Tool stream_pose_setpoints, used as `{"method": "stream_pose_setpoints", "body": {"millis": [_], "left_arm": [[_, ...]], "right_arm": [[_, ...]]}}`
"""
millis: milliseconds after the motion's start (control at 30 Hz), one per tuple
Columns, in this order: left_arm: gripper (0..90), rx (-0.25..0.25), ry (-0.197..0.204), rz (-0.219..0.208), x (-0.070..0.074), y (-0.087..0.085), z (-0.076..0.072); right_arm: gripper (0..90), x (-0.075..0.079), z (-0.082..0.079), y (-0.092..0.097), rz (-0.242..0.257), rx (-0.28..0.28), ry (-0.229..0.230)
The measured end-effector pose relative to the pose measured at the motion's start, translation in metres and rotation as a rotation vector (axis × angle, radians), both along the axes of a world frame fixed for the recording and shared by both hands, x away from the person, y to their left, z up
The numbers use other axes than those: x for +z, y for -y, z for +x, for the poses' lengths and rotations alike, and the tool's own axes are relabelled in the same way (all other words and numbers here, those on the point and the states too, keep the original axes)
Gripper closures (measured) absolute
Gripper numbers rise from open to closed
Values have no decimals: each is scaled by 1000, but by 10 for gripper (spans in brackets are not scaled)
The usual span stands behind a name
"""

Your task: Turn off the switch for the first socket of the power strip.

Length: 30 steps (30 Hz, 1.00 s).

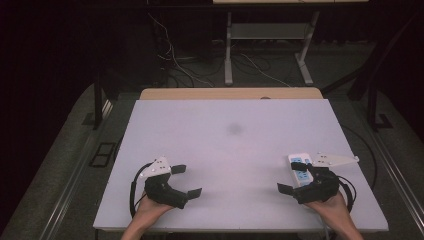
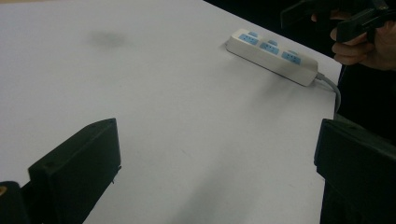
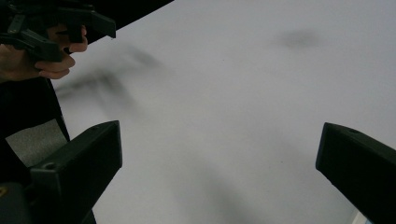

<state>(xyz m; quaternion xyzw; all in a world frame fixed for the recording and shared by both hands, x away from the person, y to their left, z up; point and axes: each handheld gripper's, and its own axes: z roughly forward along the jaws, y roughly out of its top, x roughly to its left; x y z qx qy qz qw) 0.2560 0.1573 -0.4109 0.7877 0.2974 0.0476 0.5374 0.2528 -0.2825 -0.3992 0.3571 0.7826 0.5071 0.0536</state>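
Observation:
A white power strip [image 1: 298, 167] with blue sockets lies near the right edge of the white table [image 1: 230, 150]. In the left gripper view the power strip [image 2: 271, 51] sits at the far right, its grey cable [image 2: 332, 89] running off the edge. My right gripper [image 1: 291, 177] hovers just beside the strip's near end, jaws wide apart and empty. My left gripper [image 1: 186, 180] is at the front left, open, with nothing between its jaws. Each gripper view shows its own spread gripper [image 2: 217, 172] [image 3: 219, 172] over bare table. The other hand and its gripper [image 3: 56, 28] appear far off.
A faint dark smudge [image 1: 234, 129] marks the table's middle. A wooden edge [image 1: 230, 93] runs behind the white board. Beyond it stand metal desk legs [image 1: 228, 50] and loose cables [image 1: 175, 65] on the dark floor.

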Motion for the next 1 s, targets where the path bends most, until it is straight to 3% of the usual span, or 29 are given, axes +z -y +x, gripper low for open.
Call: {"method": "stream_pose_setpoints", "body": {"millis": [1000], "left_arm": [[0,20,4,-2,-2,-2,1]], "right_arm": [[2,-3,1,3,-24,-17,-34]]}}
